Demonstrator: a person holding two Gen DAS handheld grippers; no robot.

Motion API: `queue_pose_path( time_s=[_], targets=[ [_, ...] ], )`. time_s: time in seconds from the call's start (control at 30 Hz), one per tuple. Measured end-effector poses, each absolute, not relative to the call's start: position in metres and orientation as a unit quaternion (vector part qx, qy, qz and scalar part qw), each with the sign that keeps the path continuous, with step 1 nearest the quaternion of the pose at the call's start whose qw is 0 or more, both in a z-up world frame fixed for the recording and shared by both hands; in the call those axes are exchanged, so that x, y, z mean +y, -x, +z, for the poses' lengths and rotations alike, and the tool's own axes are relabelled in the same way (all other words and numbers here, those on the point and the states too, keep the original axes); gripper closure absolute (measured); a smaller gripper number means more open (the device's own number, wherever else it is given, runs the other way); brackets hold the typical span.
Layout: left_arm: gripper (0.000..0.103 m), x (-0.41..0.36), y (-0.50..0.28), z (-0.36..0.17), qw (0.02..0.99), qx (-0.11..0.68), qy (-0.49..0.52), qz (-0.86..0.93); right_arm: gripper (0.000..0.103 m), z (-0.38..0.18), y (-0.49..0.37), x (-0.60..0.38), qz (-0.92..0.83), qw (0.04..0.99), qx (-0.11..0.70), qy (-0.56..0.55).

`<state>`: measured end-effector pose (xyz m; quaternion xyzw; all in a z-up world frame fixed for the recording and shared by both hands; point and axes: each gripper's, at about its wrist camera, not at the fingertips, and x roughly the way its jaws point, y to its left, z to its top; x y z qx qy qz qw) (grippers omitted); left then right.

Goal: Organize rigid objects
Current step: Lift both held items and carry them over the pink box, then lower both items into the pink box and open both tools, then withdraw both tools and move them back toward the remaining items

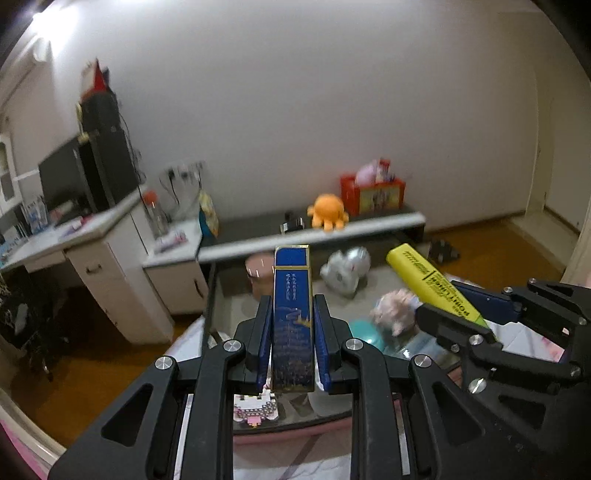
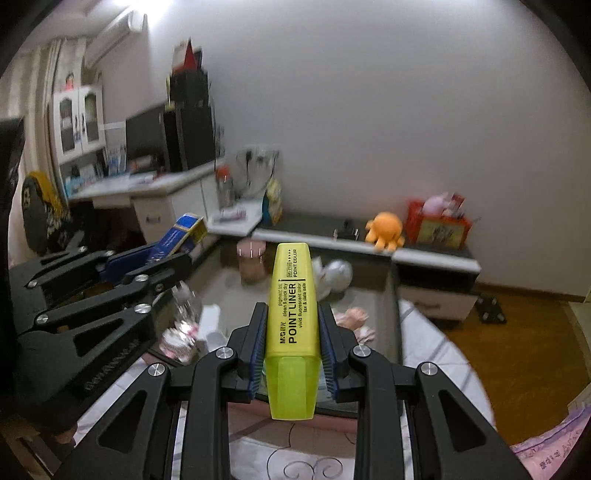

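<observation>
Bkgd toys (image 1: 343,271) blurred (motion smear)

The room is lit dimly and warmly from a ceiling light (image 2: 147,7) that is blown out to white glare at the upper left. Straight lines are bent by fisheye distortion, and the corners are vignetted black. The background is smeared by motion blur, while nearer parts are rendered sharply.

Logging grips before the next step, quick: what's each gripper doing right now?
Left gripper: shut on the blue box.
Right gripper: shut on the yellow highlighter.
</observation>
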<state>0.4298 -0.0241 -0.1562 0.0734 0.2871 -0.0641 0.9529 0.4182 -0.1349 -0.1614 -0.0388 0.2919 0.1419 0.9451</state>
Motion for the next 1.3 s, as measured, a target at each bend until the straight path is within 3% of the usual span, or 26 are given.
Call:
queue_pose_path(
  time_s=[0.33, 0.37, 0.47, 0.5, 0.57, 0.63, 0.67, 0.87, 0.97, 1.0, 1.3],
  targets=[
    [0.081, -0.025, -0.469, -0.196, 0.94, 0.325, -0.088, -0.052, 0.075, -0.2, -0.463, -0.126, 0.155, 0.921, 0.355, 0.048],
    [0.078, -0.025, -0.469, -0.196, 0.941, 0.323, -0.088, -0.051, 0.075, -0.2, -0.463, -0.127, 0.157, 0.922, 0.35, 0.047],
    [0.055, -0.021, -0.462, -0.189, 0.947, 0.308, -0.08, -0.04, 0.075, -0.195, -0.46, -0.129, 0.147, 0.929, 0.338, 0.047],
    [0.047, -0.015, -0.46, -0.186, 0.949, 0.303, -0.074, -0.037, 0.071, -0.191, -0.457, -0.132, 0.144, 0.932, 0.331, 0.041],
    [0.038, -0.006, -0.452, -0.176, 0.954, 0.291, -0.061, -0.031, 0.055, -0.183, -0.454, -0.136, 0.139, 0.935, 0.325, 0.034],
    [0.022, 0.003, -0.438, -0.163, 0.96, 0.276, -0.046, -0.02, 0.025, -0.169, -0.44, -0.145, 0.13, 0.942, 0.307, 0.023],
    [0.012, 0.006, -0.43, -0.157, 0.963, 0.267, -0.038, -0.018, 0.02, -0.164, -0.436, -0.147, 0.128, 0.945, 0.3, 0.018],
    [0.004, 0.013, -0.359, -0.12, 0.978, 0.204, -0.039, -0.018, 0.018, -0.126, -0.376, -0.16, 0.136, 0.959, 0.249, -0.007],
    [0.001, 0.012, -0.315, -0.108, 0.985, 0.17, -0.036, -0.016, 0.009, -0.112, -0.338, -0.163, 0.13, 0.966, 0.222, -0.009],
    [0.0, 0.011, -0.298, -0.104, 0.986, 0.16, -0.033, -0.013, 0.001, -0.107, -0.326, -0.164, 0.131, 0.968, 0.212, -0.011],
    [0.0, 0.005, -0.19, -0.084, 0.993, 0.109, -0.042, 0.018, 0.0, -0.079, -0.211, -0.163, 0.102, 0.985, 0.141, 0.005]
  ],
)
